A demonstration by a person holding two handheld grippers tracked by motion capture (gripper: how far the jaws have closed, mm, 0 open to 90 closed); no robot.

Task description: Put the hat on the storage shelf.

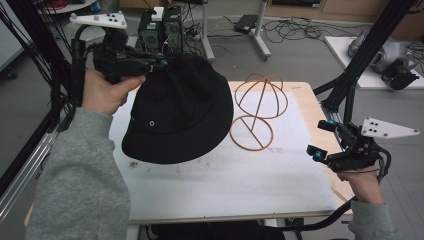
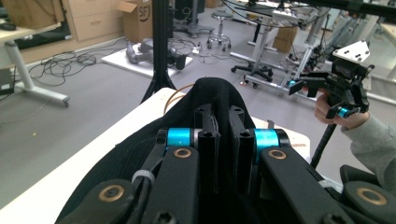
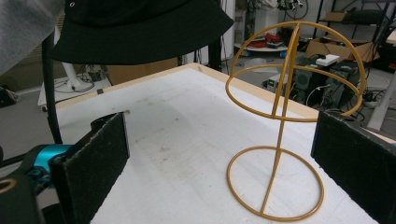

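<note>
**Hat held aloft, stand bare**

The hat [image 1: 180, 112] is hanging in the air over the left half of the white mat [image 1: 225, 175], brim down, well above the surface. The left gripper [image 1: 159, 63] is pinching its far edge; in the left gripper view the jaws are standing nearly together with black cloth [image 2: 212, 93] clamped between them.

Just right of the hat, the wire stand [image 1: 257, 110] is sitting upright on the mat: ring base, thin stem, open dome of hoops. Nothing is resting on it.

The right gripper [image 1: 320, 140] is hovering at the table's [image 1: 320, 107] right edge, jaws spread wide, gripping nothing, facing the stand [image 3: 280, 135]. Cables [image 1: 295, 27] and gear are lying on the floor beyond.
</note>
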